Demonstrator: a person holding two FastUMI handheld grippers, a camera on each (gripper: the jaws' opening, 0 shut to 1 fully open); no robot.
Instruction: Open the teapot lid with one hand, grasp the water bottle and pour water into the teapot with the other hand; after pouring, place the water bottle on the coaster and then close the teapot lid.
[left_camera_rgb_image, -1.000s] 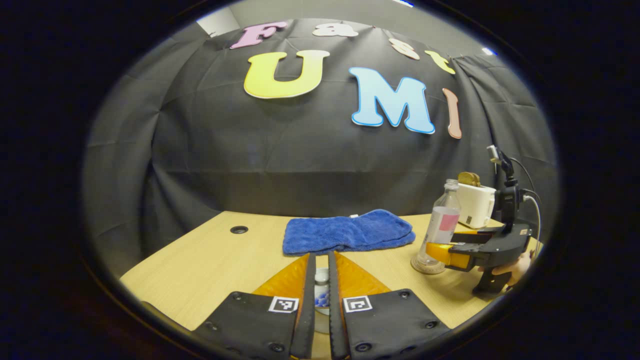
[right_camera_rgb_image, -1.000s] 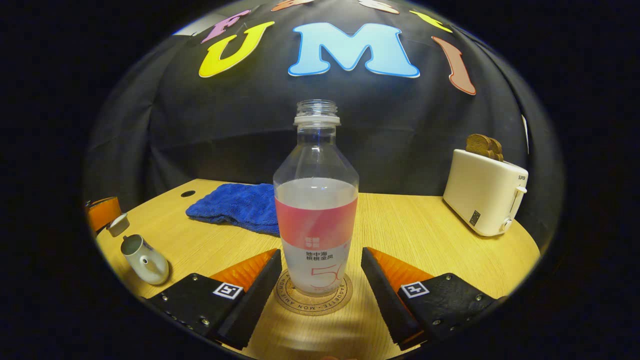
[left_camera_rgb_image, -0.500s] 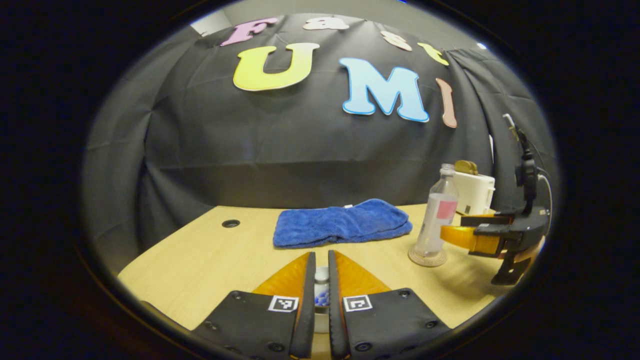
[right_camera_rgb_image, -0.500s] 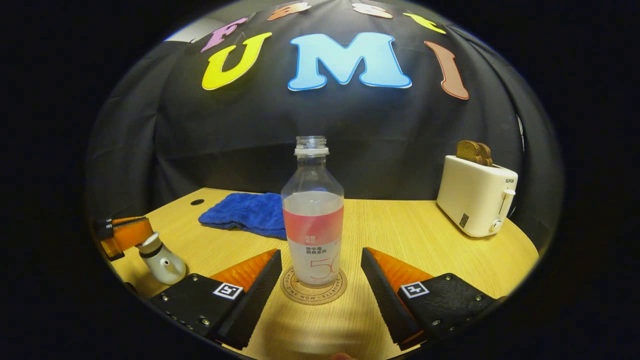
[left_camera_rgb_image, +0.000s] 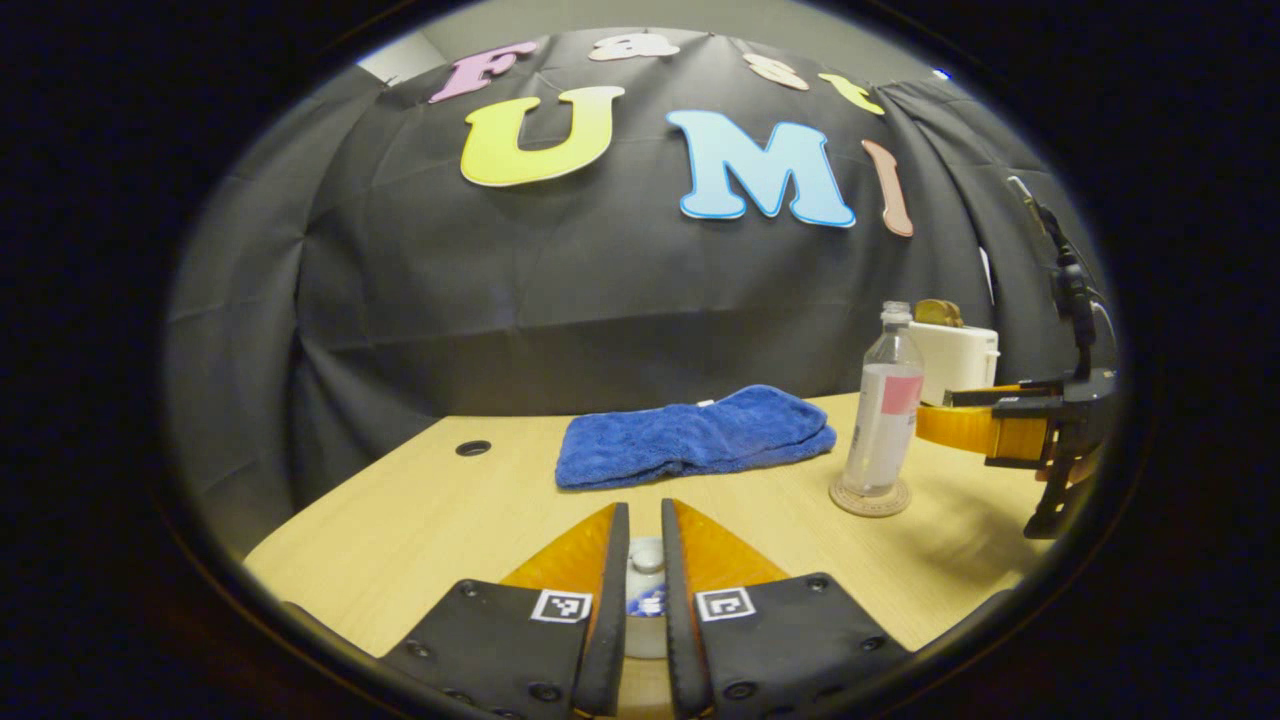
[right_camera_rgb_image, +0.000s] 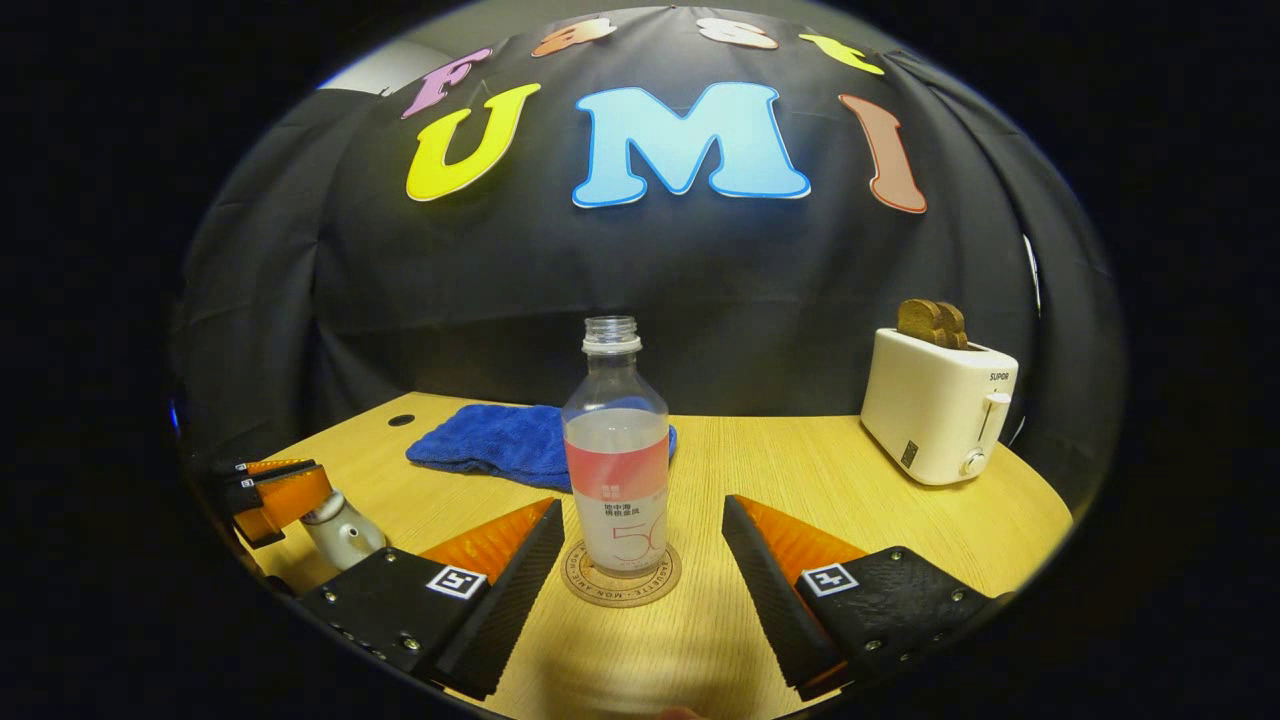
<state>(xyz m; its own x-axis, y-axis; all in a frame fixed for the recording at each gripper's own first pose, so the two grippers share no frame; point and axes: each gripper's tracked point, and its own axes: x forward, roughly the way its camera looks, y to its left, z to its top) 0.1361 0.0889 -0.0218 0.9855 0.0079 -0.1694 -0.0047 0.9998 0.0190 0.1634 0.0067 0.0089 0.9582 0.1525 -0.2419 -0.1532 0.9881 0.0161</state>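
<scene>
Worktop (right_camera_rgb_image: 800, 480) of pale wood is carrying everything. At far left in the right gripper view, the left gripper (right_camera_rgb_image: 268, 490) is sitting over the teapot (right_camera_rgb_image: 345, 528), whose spout is pointing toward the camera. The left gripper view is giving the close look: its two fingers are nearly together around the lid knob (left_camera_rgb_image: 645, 552), though actual pressing I cannot tell. A blue towel (right_camera_rgb_image: 500, 445) is lying behind. Further right, the water bottle (right_camera_rgb_image: 615, 465) is standing upright on the coaster (right_camera_rgb_image: 620, 585), uncapped and partly full. The right gripper (right_camera_rgb_image: 640, 560) is spreading wide, fingers apart from the bottle on both sides. A toaster (right_camera_rgb_image: 935, 405) holding bread is standing at the right.
</scene>
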